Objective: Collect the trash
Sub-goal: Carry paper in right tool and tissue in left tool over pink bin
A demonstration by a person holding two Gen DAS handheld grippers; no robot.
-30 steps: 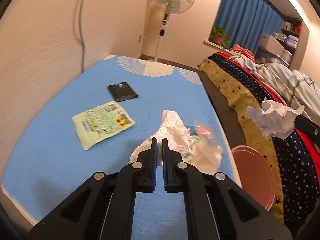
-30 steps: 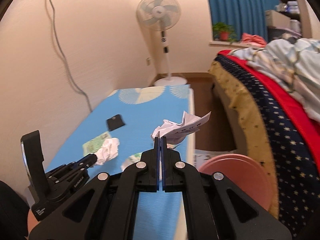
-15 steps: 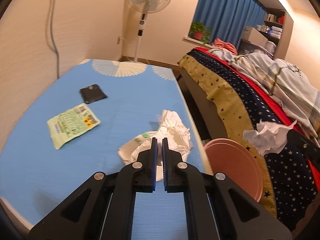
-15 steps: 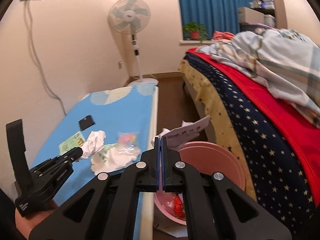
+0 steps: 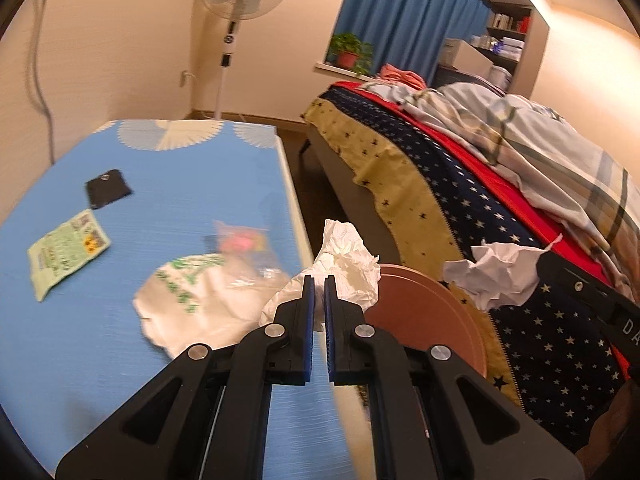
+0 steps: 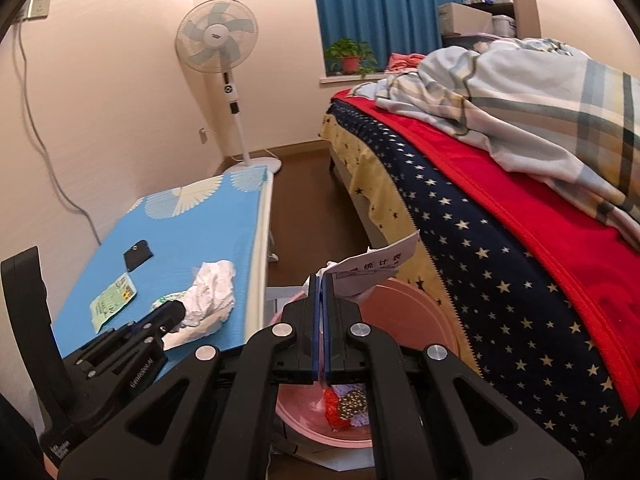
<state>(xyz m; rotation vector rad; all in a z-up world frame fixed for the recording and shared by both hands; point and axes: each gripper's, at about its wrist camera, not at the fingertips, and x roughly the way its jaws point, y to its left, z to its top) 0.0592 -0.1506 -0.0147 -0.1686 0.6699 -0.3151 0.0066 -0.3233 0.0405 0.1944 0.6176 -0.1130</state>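
My left gripper [image 5: 319, 280] is shut on a crumpled white tissue [image 5: 346, 264] and holds it over the right edge of the blue table [image 5: 180, 184], beside the pink bin [image 5: 432, 316]. In the right wrist view the tissue [image 6: 212, 292] shows at the left gripper's tip. My right gripper [image 6: 321, 280] is shut on a crumpled printed paper [image 6: 372, 272] above the pink bin [image 6: 404, 320], which holds some colourful trash [image 6: 348, 404]. The paper also shows in the left wrist view [image 5: 496, 276].
On the table lie a green packet [image 5: 68, 252], a black pouch [image 5: 108, 192], a white-green plastic bag [image 5: 196, 304] and a clear wrapper [image 5: 244, 244]. A bed with a starred cover [image 5: 460, 208] stands right of the bin. A standing fan [image 5: 236, 8] is at the back.
Both grippers have moved right toward the bin with their trash. The left one has carried the tissue from the table's middle to its right edge; the right one now hangs over the bin.
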